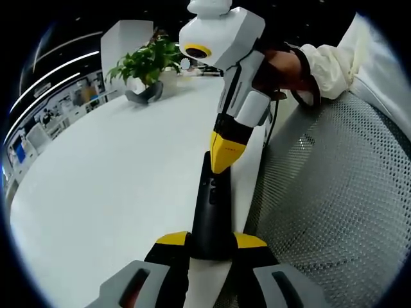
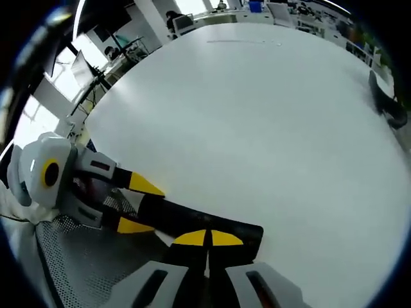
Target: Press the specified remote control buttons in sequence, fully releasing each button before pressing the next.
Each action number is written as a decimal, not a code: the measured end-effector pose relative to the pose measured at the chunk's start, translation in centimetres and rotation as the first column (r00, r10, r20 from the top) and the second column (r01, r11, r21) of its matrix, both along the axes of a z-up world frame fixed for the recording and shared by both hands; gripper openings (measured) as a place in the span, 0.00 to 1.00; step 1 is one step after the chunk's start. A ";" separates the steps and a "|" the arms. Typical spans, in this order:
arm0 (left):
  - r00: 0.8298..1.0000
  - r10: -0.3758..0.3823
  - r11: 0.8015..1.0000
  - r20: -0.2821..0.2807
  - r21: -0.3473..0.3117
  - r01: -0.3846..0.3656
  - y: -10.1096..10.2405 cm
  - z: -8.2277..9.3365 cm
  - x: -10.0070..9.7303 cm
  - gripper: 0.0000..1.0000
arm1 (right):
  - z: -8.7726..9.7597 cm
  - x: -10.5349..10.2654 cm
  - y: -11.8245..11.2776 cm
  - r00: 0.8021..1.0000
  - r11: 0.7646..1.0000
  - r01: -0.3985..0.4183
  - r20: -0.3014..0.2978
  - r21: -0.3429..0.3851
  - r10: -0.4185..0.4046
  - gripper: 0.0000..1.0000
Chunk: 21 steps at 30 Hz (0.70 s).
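While holding the remote [image 1: 210, 215] at the table [image 1: 115, 186] edge between the left gripper [image 1: 210, 242] jaws, with the right gripper [image 2: 207, 239] shut and empty on its buttons, could slip off if pressed skewed.

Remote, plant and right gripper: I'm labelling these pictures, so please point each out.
Remote [image 1: 212, 212]: left gripper view, on its black face midway along.
Plant [image 1: 146, 63]: left gripper view, on its green leaves.
Right gripper [image 1: 223, 160]: left gripper view, at the yellow tips resting on the remote.
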<state>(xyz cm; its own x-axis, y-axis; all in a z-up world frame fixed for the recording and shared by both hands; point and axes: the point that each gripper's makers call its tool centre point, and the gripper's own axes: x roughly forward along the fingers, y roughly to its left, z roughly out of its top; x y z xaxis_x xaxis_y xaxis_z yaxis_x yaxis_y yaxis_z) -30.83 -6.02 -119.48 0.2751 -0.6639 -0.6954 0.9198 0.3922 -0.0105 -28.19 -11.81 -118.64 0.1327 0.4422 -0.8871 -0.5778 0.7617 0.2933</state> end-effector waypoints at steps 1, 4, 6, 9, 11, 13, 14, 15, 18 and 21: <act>1.000 0.000 1.000 0.000 0.000 0.000 0.0 0.0 0.0 0.24 | 0.0 0.0 -0.1 1.000 1.000 0.003 -0.002 -0.004 -0.003 0.00; 1.000 0.000 1.000 -0.001 -0.002 0.000 0.0 0.0 0.0 0.24 | 0.1 -0.4 -0.3 0.998 0.999 0.035 -0.060 0.007 -0.034 0.00; 1.000 0.000 1.000 0.000 -0.002 0.000 0.0 0.0 0.0 0.24 | 0.1 -0.6 -0.4 0.995 0.999 0.045 -0.088 0.011 -0.044 0.00; 1.000 0.000 1.000 0.000 -0.002 0.000 0.0 0.0 0.0 0.24 | 0.0 -0.4 -0.6 0.996 0.999 0.052 -0.068 -0.006 -0.052 0.00; 1.000 0.000 1.000 0.000 -0.002 0.000 0.0 0.0 0.0 0.24 | 0.1 -0.5 -0.6 0.996 0.998 0.059 -0.073 -0.006 -0.059 0.00; 1.000 0.000 1.000 0.000 -0.002 0.000 0.0 0.0 0.0 0.24 | 0.0 -0.6 -0.6 0.994 0.998 0.065 -0.084 -0.006 -0.066 0.00; 1.000 0.000 1.000 0.000 -0.002 0.000 0.0 0.0 0.0 0.24 | -0.2 -0.7 -0.7 0.993 0.998 0.070 -0.099 -0.012 -0.070 0.00; 1.000 0.001 1.000 -0.001 -0.002 -0.001 0.0 0.0 0.0 0.24 | -0.1 -0.5 -0.7 0.993 0.997 0.073 -0.094 -0.006 -0.074 0.00; 1.000 0.000 1.000 -0.001 -0.002 0.000 0.0 0.0 0.0 0.24 | 0.0 -0.6 -0.7 0.990 0.996 0.091 -0.111 -0.001 -0.091 0.00; 1.000 0.000 1.000 0.000 -0.003 0.000 0.0 0.0 0.0 0.24 | 0.0 -0.8 -0.8 0.989 0.996 0.089 -0.116 -0.016 -0.090 0.00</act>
<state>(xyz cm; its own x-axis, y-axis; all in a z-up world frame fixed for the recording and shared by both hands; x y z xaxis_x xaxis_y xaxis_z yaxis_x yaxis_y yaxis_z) -30.83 -6.04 -119.46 0.2750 -0.6658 -0.6936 0.9198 0.3921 -0.0117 -29.00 -12.64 -118.67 0.0664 0.4237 -0.9034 -0.4697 0.8121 0.3463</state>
